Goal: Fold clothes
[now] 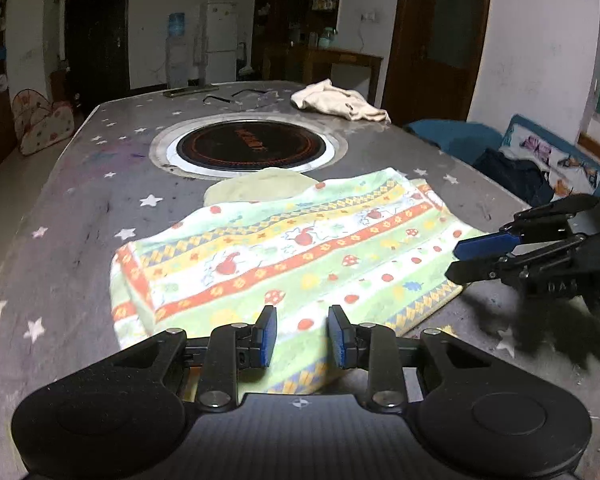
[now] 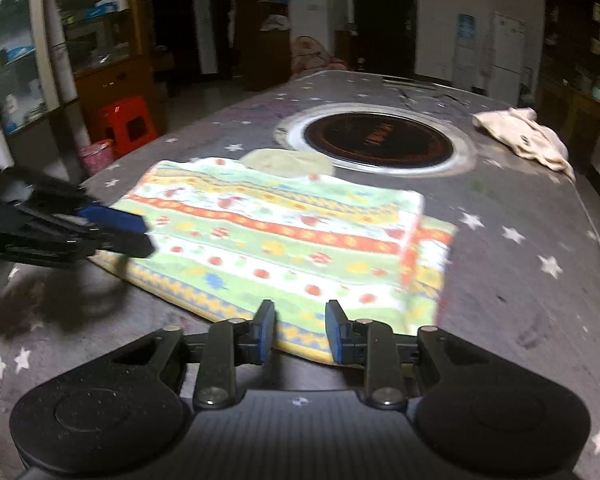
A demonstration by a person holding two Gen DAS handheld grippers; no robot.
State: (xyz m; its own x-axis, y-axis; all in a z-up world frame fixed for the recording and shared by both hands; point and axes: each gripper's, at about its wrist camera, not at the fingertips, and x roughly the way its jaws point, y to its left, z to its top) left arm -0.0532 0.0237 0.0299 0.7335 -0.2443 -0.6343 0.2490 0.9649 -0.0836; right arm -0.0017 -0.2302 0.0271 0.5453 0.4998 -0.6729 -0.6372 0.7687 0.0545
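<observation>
A folded garment (image 1: 300, 248) with green, orange, yellow and white stripes and small red prints lies flat on the grey star-patterned table (image 1: 80, 208). A pale green part (image 1: 260, 188) sticks out from its far edge. My left gripper (image 1: 303, 332) hovers over the near edge of the garment, open, with cloth showing in the gap between its blue pads. My right gripper (image 2: 300, 328) stands the same way over the garment (image 2: 284, 236) at its own near edge, open. Each gripper shows in the other's view, right gripper (image 1: 454, 262) and left gripper (image 2: 148, 236), at opposite ends of the garment.
A round black cooktop (image 1: 252, 146) is set into the table beyond the garment. A crumpled cream cloth (image 1: 340, 100) lies at the far right of the table. A red stool (image 2: 126, 124) and a pink bin (image 2: 96, 156) stand on the floor beside the table.
</observation>
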